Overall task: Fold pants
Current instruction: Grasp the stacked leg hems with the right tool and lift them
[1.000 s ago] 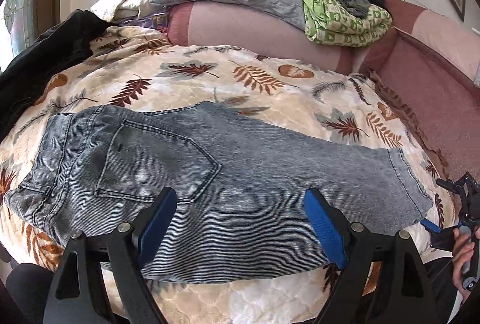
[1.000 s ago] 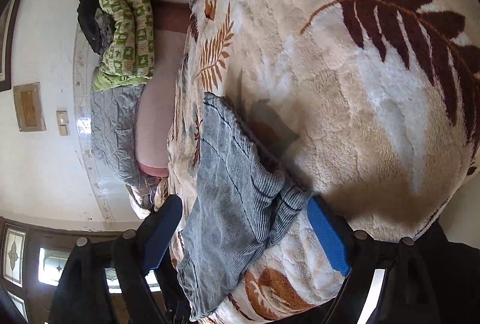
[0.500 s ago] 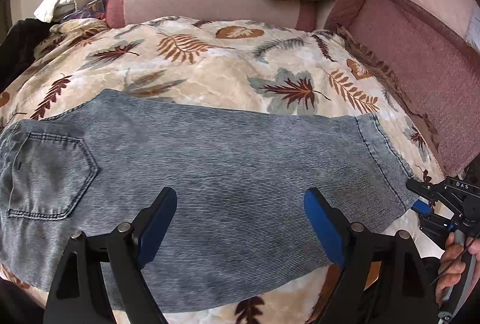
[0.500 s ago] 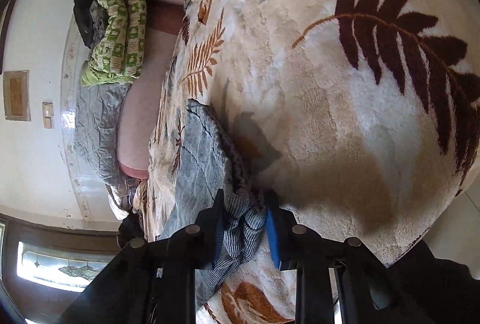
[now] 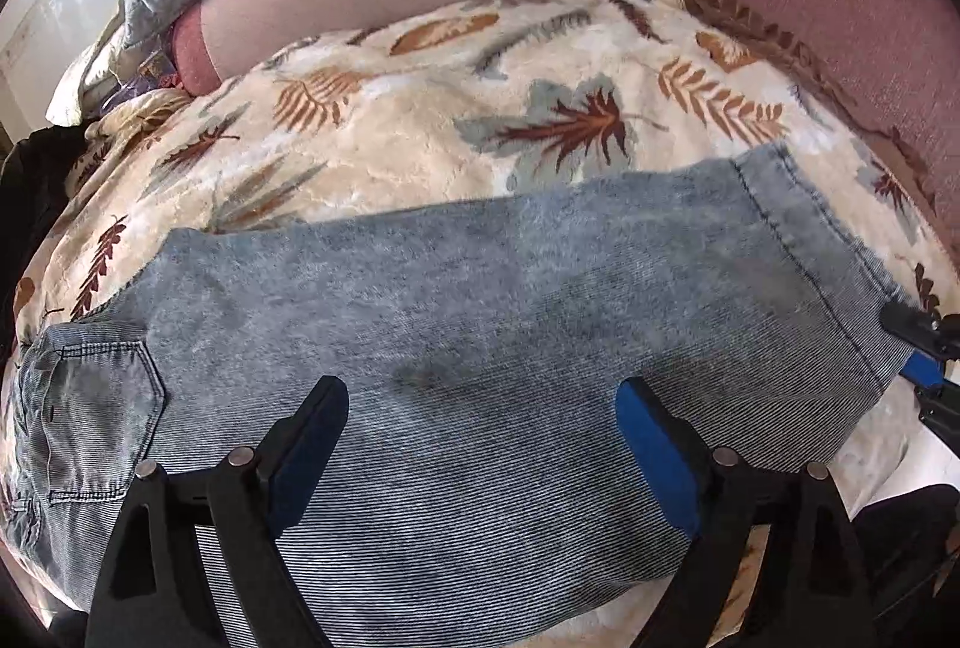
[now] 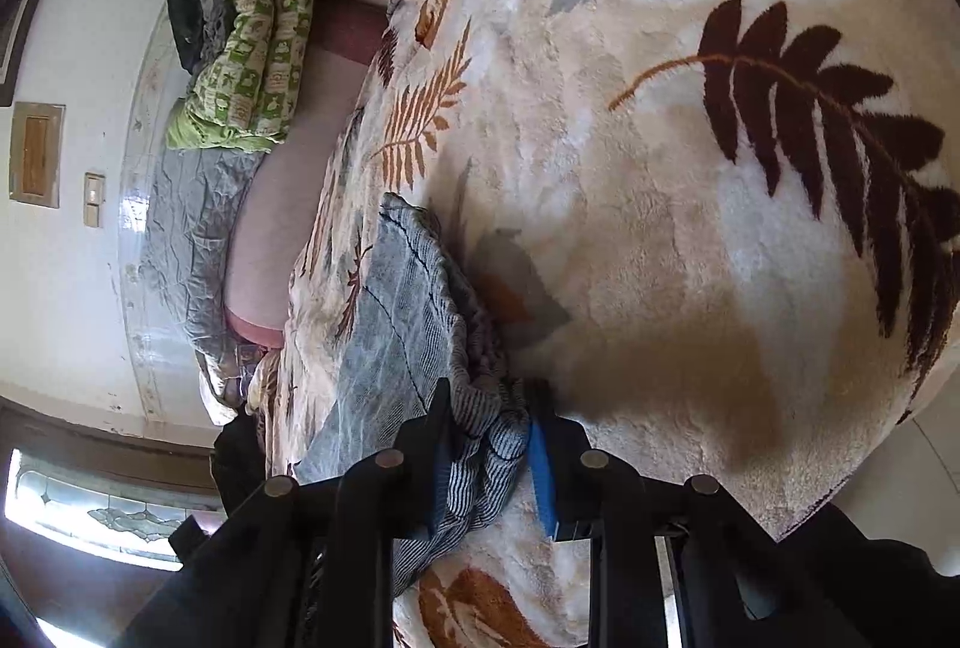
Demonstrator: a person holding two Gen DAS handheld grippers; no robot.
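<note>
Grey-blue jeans lie flat across a leaf-print blanket. L gripper hovers over mid-leg, jaws opening, pinching nothing. R gripper clamps the bunched hem at the blanket's edge.

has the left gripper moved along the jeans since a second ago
Yes. The left gripper has shifted from the back pocket toward the hem of the grey denim jeans.

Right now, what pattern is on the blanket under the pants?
Cream blanket with brown, orange and grey leaf and fern prints; clearest in the left wrist view.
</note>
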